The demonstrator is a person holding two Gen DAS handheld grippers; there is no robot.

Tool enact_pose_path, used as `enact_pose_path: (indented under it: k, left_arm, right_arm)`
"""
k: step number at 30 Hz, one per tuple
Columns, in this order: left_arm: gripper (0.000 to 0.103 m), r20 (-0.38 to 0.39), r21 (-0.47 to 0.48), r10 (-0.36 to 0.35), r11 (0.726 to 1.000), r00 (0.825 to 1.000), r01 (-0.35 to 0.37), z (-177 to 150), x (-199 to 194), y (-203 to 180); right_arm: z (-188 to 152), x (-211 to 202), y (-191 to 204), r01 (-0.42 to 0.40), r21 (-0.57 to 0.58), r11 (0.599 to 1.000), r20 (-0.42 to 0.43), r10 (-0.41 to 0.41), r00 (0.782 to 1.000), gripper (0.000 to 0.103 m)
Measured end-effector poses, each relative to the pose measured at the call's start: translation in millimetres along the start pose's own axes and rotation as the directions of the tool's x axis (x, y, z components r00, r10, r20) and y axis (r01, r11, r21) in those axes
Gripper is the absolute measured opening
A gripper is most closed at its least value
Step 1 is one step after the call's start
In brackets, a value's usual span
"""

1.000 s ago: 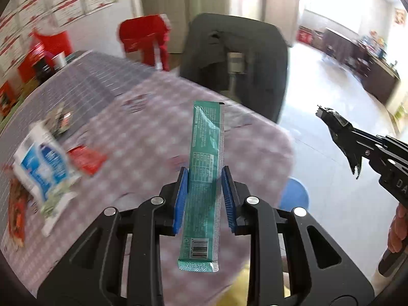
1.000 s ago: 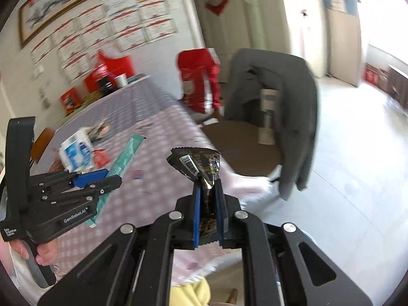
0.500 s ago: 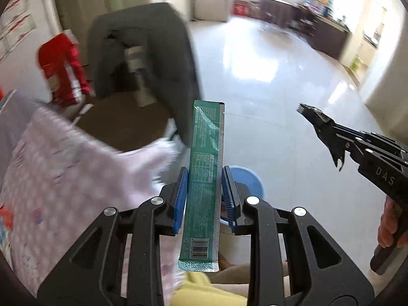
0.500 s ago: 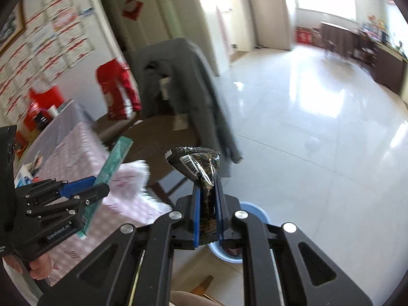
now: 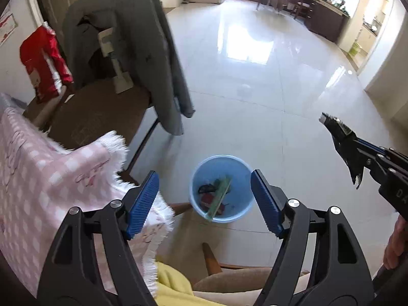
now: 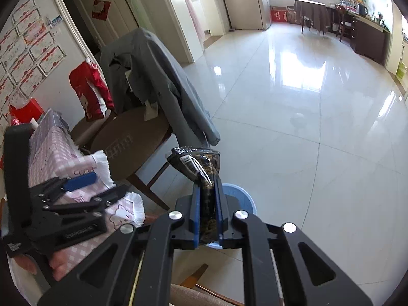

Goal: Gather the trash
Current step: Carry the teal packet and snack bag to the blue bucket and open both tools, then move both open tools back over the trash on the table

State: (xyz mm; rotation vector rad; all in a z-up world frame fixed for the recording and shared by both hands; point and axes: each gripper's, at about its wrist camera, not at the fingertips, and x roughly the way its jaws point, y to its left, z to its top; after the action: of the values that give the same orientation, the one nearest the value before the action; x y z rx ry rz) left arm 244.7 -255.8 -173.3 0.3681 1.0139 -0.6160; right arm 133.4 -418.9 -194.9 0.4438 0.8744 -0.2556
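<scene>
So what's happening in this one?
A person is clearing wrappers into a blue bin on the floor beside the table. The left gripper hangs over the bin with its jaws opening and nothing between them; a green wrapper lies tilted inside the bin with other scraps. The right gripper is shut on a dark wrapper, not yet dropped.

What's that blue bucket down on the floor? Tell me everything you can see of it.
The blue bucket is a small round pail, plastic by its look, standing upright and lidless on the pale tiled floor beside the table's pink checked cloth. Inside lie scraps of trash: a long green wrapper leaning tilted against the near rim, plus dark and red pieces I cannot identify. In the right wrist view only part of its rim shows. Nothing grips it.
</scene>
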Motion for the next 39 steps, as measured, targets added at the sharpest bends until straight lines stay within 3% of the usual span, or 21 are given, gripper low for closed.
enact_pose_path:
  k: [3, 5, 7, 8, 9, 12, 30, 39]
  left_arm:
    - [0.074, 0.01, -0.028, 0.017, 0.999, 1.0, -0.017, -4, -9, 11]
    - [0.074, 0.021, -0.047, 0.032, 0.998, 0.999, -0.031, -8, -16, 20]
    - [0.074, 0.027, -0.06, 0.039, 0.997, 0.999, -0.037, -9, -21, 26]
    - [0.074, 0.029, -0.065, 0.041, 0.997, 0.999, -0.039, -9, -22, 28]
    - [0.074, 0.032, -0.071, 0.044, 0.997, 0.999, -0.041, -10, -25, 32]
    - [0.074, 0.042, -0.077, 0.053, 0.996, 0.998, -0.05, -13, -32, 37]
    - [0.074, 0.086, -0.153, 0.076, 0.986, 0.993, -0.062, -33, -63, 63]
    - [0.074, 0.124, -0.24, 0.121, 0.967, 0.985, -0.089, -58, -99, 99]
  right_arm:
    - [1, 16, 8, -0.006, -0.01, 1.0, -0.038, 0.006, 0.999, 0.011]
    - [4, 26, 14, -0.008, -0.001, 1.0, -0.053, 0.008, 0.999, 0.017]
    - [10, 32, 19, -0.01, 0.026, 1.0, -0.061, 0.012, 0.998, 0.052]
    - [14, 33, 20, -0.008, 0.042, 0.999, -0.063, 0.01, 0.998, 0.076]
    - [16, 30, 21, -0.002, 0.055, 0.998, -0.041, 0.004, 0.999, 0.079]
    - [21, 20, 28, -0.017, 0.037, 0.999, 0.012, 0.016, 1.0, 0.079]
    - [12, -3, 76, -0.025, -0.09, 0.996, 0.044, 0.029, 0.999, 0.079]
    - [5, -24, 135, -0.078, -0.208, 0.975, 0.068, 0.094, 0.993, 0.079]
